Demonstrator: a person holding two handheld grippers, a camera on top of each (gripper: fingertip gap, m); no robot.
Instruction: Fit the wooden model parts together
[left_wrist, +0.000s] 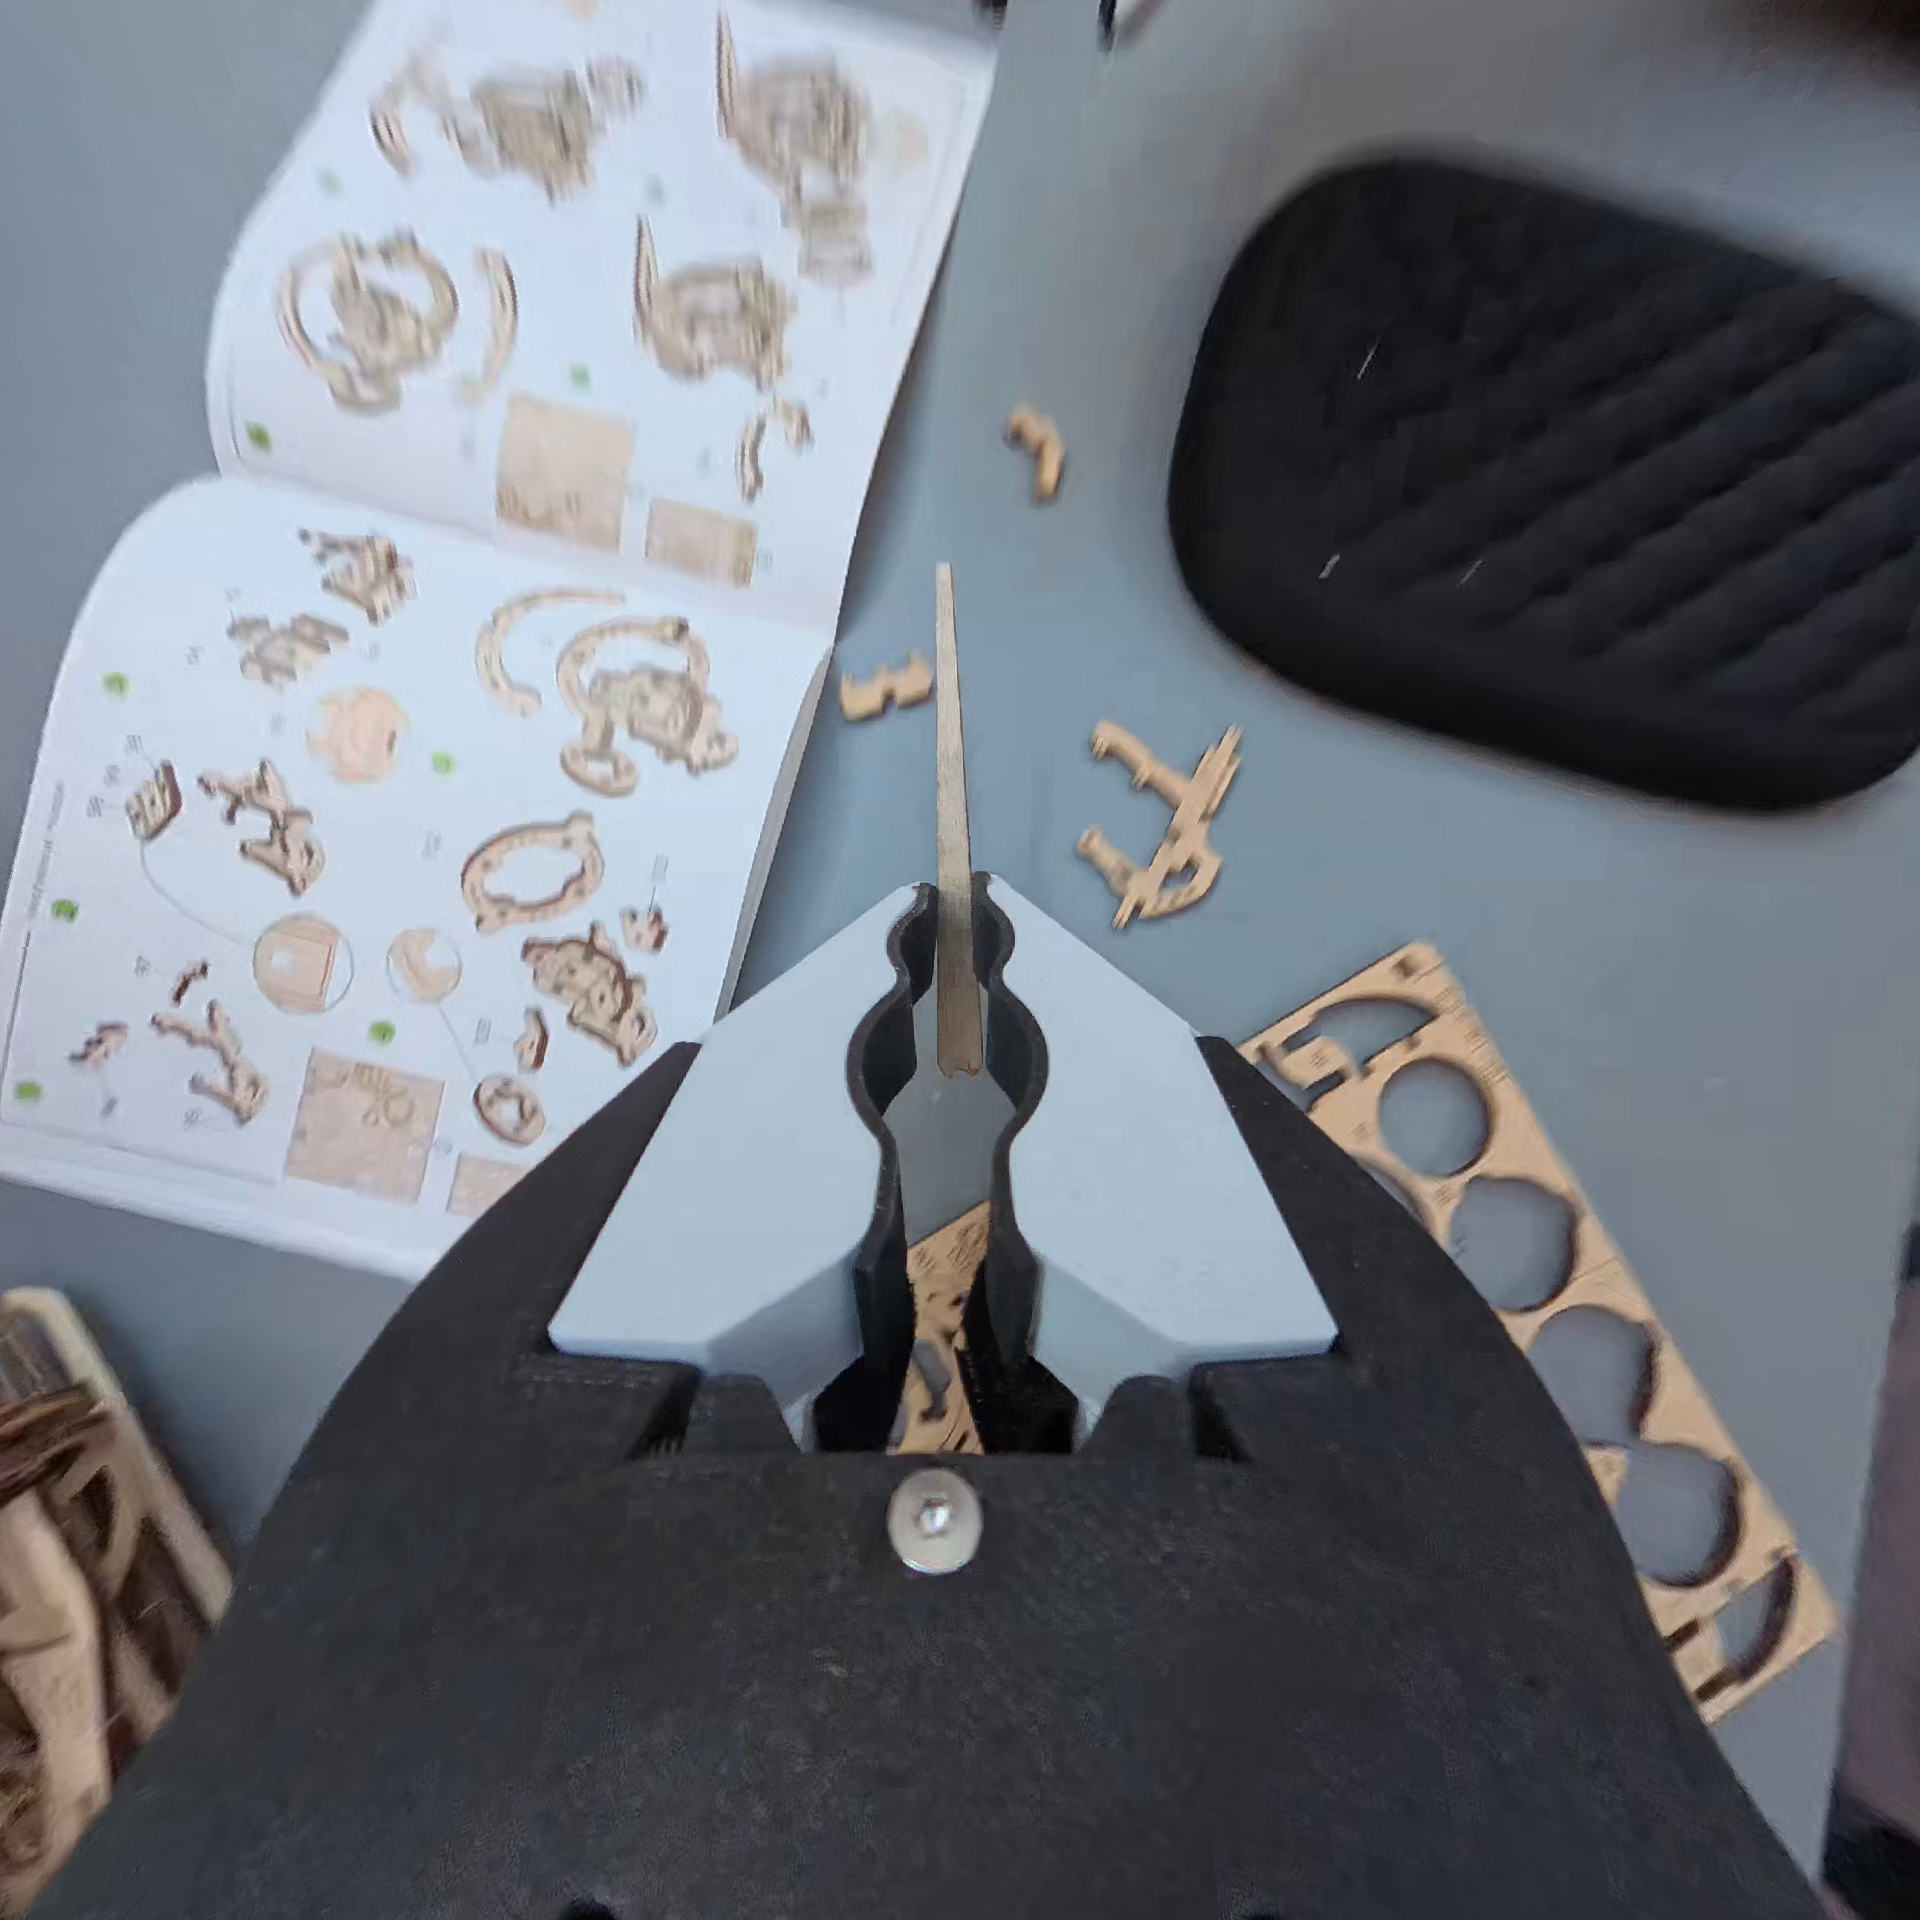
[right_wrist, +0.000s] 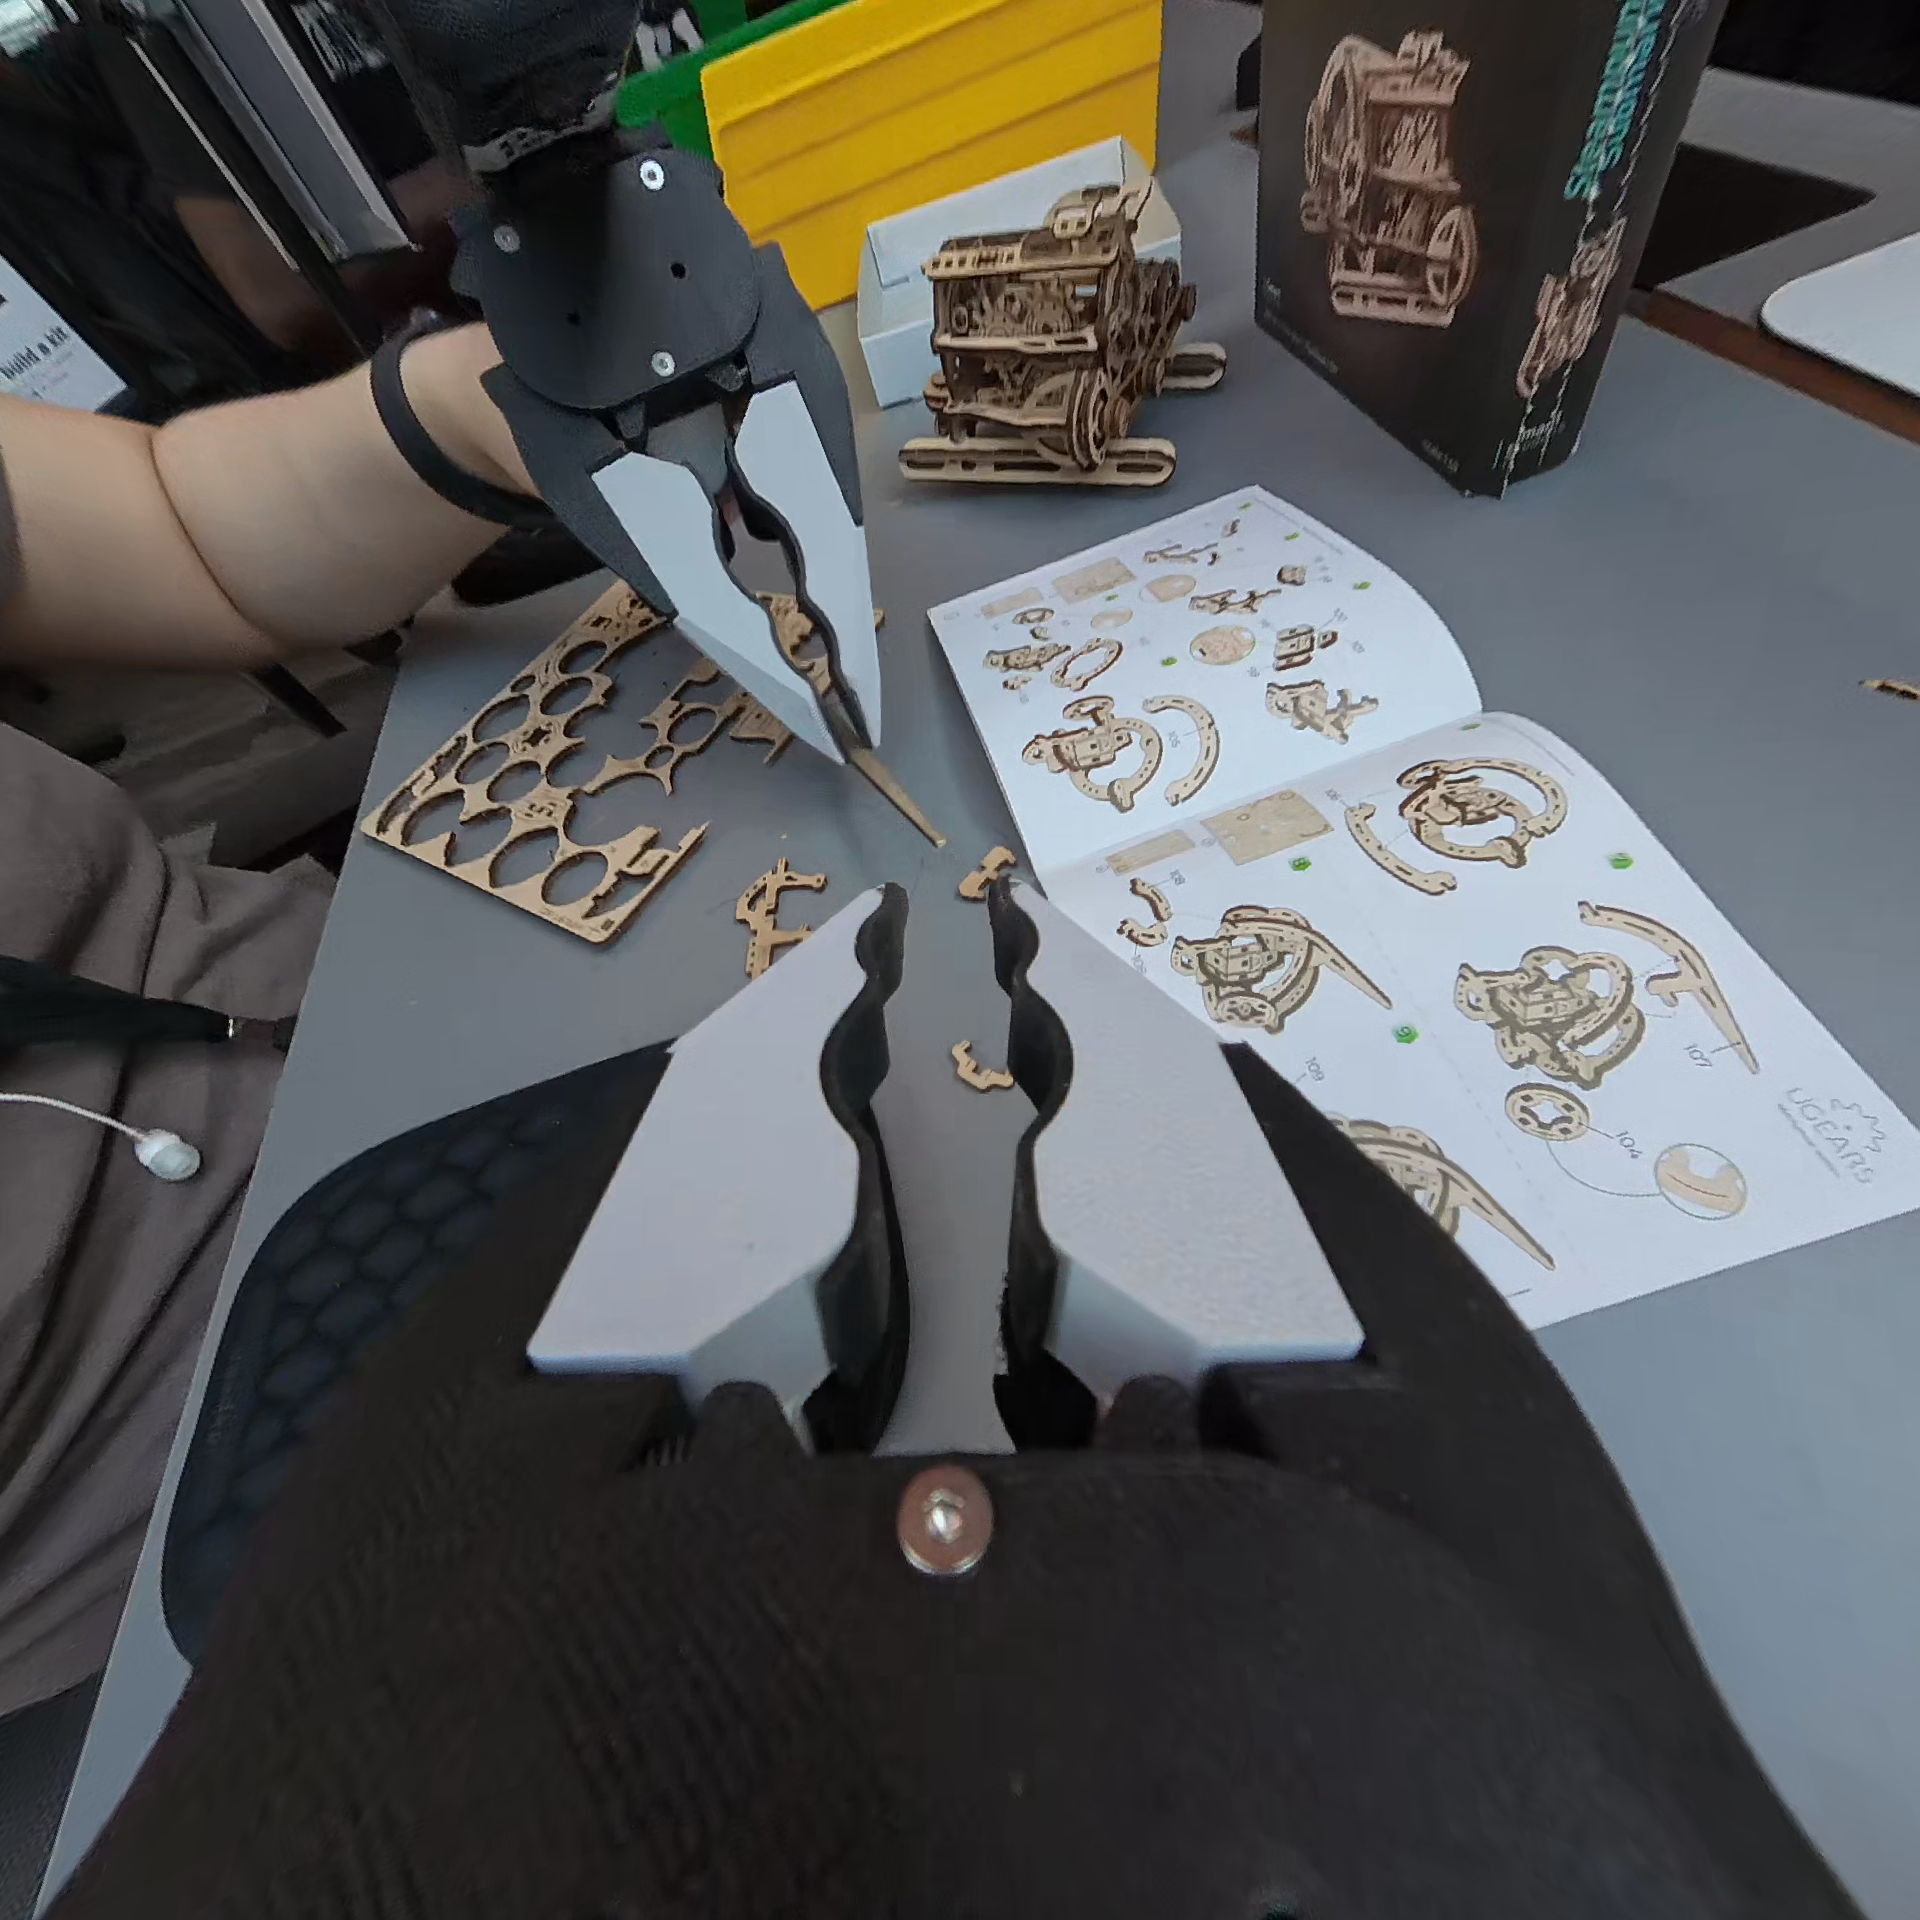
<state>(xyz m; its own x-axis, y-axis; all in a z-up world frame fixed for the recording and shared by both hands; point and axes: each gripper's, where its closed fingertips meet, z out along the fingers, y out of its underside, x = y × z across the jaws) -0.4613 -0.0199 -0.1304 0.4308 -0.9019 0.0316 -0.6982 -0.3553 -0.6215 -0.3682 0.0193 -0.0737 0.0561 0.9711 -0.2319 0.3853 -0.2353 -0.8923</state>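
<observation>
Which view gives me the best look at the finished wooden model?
The right wrist view: the finished wooden model stands whole and sharp beyond the open instruction booklet. The left wrist view shows at most a blurred wooden edge in its lower-left corner.

A matte grey tabletop (right_wrist: 1662, 1558) under even, soft light. At its far edge stand a yellow bin (right_wrist: 935, 125) with a green bin (right_wrist: 665, 99) just behind it. Beyond the left edge, dark furniture and blurred panels fill the dim room.

Thin matt wooden strip (left_wrist: 954, 790); beside it, smooth white paper booklet (left_wrist: 665, 343), black quilted fabric pad (left_wrist: 1558, 499), matt grey table (left_wrist: 1455, 935).
</observation>
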